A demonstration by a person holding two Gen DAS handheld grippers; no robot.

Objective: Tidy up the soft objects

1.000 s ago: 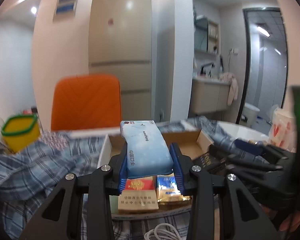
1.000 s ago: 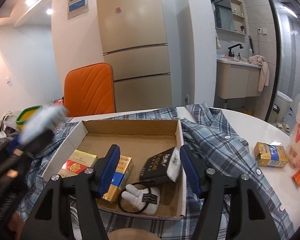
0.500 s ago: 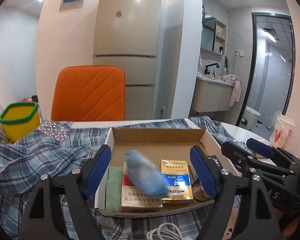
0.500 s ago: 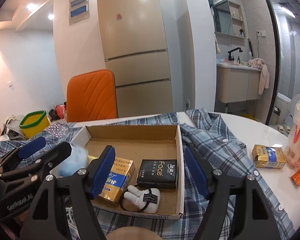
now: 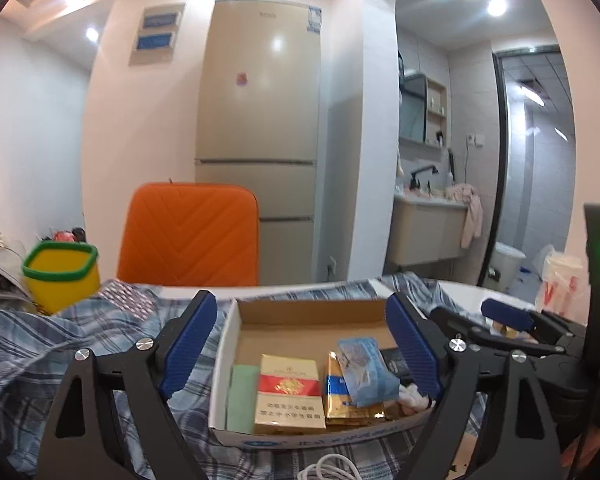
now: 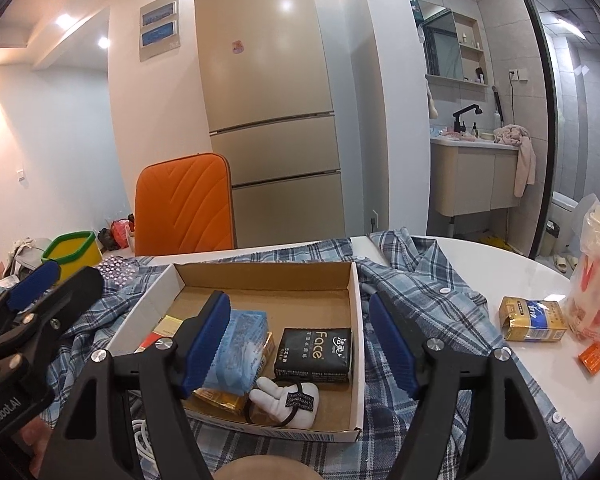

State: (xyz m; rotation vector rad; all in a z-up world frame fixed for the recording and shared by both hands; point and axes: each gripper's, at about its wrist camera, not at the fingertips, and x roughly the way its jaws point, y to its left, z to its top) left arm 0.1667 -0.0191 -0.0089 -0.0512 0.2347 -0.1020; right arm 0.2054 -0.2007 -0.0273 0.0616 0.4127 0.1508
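Observation:
A blue tissue pack (image 5: 366, 370) lies in the open cardboard box (image 5: 308, 307), resting on a gold packet (image 5: 342, 400); it also shows in the right wrist view (image 6: 240, 346). My left gripper (image 5: 300, 350) is open and empty, just in front of and above the box. My right gripper (image 6: 300, 342) is open and empty over the box (image 6: 260, 270). In the box also lie a black Face tissue pack (image 6: 315, 350), a white plush hair tie (image 6: 288, 400) and a red-and-gold carton (image 5: 289, 394).
A blue plaid shirt (image 6: 428, 292) is spread under the box on the white table (image 6: 500, 256). A gold-and-blue packet (image 6: 532, 318), an orange item (image 6: 596, 356) and a plastic bag (image 6: 596, 280) lie at right. An orange chair (image 5: 188, 234) and a yellow bin (image 5: 60, 276) stand behind.
My left gripper opened and let go of the blue tissue pack, which dropped into the box onto the gold packet. Both grippers drew back and rose a little.

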